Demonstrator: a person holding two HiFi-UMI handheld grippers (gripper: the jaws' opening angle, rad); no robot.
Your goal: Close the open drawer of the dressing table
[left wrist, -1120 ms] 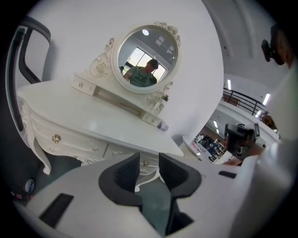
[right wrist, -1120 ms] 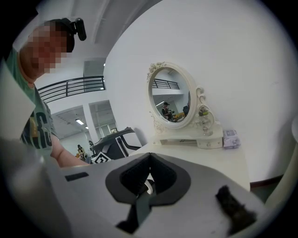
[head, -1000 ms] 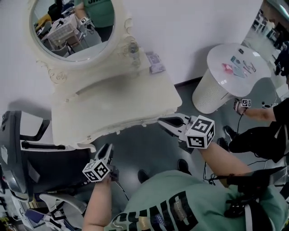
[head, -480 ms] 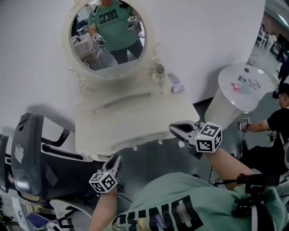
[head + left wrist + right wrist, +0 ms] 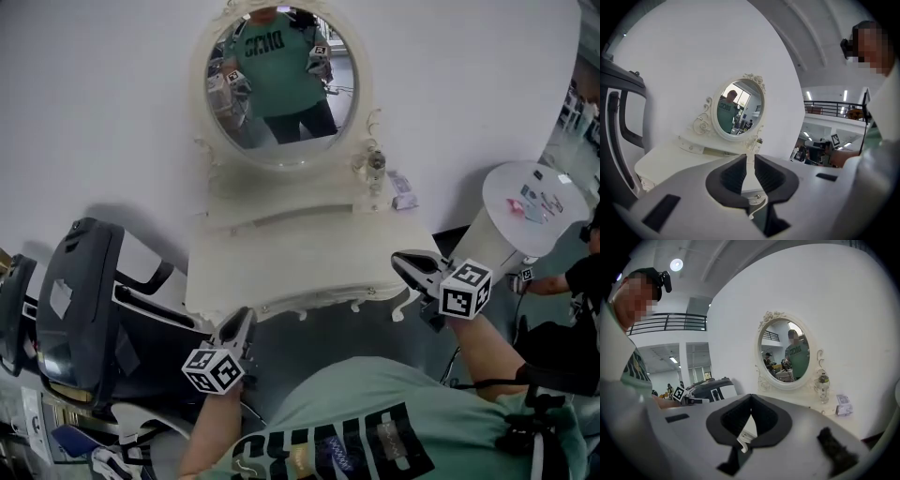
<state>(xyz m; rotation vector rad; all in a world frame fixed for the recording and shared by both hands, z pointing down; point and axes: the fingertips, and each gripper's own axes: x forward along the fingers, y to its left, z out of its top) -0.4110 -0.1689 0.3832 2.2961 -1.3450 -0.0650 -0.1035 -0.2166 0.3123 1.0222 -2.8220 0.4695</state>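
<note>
The cream dressing table (image 5: 281, 258) stands against the wall under its oval mirror (image 5: 281, 84). Its scalloped front edge with small knobs (image 5: 305, 309) faces me; I cannot tell whether a drawer stands out. My left gripper (image 5: 242, 319) hangs just off the front left corner, touching nothing. Its jaws have just been closing and now leave a narrow gap (image 5: 750, 157) with nothing in it. My right gripper (image 5: 405, 262) is at the front right corner with its tips together (image 5: 751, 396), holding nothing.
A black chair (image 5: 84, 300) stands left of the table. A round white side table (image 5: 539, 197) is at the right, and another person sits beyond it. A small bottle (image 5: 376, 169) and a box (image 5: 403, 192) rest on the tabletop's right rear.
The head view has swung up, so the whole mirror now shows. Both grippers have risen. The right one has shifted from the front edge out to the table's right corner.
</note>
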